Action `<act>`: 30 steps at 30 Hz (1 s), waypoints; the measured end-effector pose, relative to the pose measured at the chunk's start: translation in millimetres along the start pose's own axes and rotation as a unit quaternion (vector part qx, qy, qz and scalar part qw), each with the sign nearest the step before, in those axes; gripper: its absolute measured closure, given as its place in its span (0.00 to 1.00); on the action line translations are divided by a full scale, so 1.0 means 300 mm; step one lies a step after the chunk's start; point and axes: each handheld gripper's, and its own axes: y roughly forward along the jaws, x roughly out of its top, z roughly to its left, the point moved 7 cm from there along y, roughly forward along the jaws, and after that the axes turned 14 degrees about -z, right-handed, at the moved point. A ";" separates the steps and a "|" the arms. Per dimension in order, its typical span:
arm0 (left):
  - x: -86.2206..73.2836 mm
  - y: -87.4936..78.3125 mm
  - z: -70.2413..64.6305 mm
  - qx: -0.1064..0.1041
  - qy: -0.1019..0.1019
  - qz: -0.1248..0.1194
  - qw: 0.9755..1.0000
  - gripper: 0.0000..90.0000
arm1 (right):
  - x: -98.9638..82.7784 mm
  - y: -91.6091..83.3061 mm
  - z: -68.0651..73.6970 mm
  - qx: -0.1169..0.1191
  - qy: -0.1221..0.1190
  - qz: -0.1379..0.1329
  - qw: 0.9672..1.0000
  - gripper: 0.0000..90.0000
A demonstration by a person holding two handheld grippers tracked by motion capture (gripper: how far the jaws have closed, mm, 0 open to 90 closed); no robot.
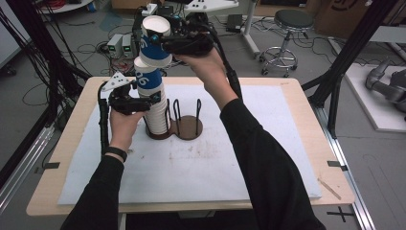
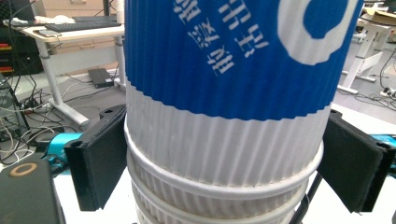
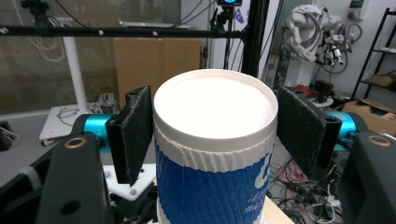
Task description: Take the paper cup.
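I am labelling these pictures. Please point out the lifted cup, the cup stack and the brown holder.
lifted cup point(image 3: 215, 112): right gripper view, its white base.
cup stack point(image 1: 154, 103): high view, its ribbed side.
brown holder point(image 1: 190, 128): high view, bare round base.

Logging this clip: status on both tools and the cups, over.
Left tool clamped on the cup stack in the rack. Right tool shut on the top cup, lifted off. Nothing in the way.

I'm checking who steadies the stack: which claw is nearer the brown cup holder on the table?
Left. The left claw grips the cup stack just above the brown holder; the right claw is raised well above it, shut on the lifted cup.
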 end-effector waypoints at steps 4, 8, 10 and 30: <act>0.000 -0.002 0.000 -0.001 0.003 0.003 1.000 0.13 | 0.013 -0.052 -0.014 -0.004 -0.007 0.003 1.000 0.34; 0.001 -0.002 -0.001 -0.001 0.002 0.002 1.000 0.13 | 0.017 -0.110 -0.020 -0.005 -0.011 0.007 1.000 0.34; 0.001 -0.002 -0.001 0.000 0.002 0.003 1.000 0.13 | 0.015 -0.139 -0.021 -0.005 -0.015 0.008 1.000 0.34; 0.000 -0.001 -0.002 0.002 0.002 0.004 1.000 0.13 | -0.125 -0.423 -0.023 -0.003 0.004 0.015 1.000 0.34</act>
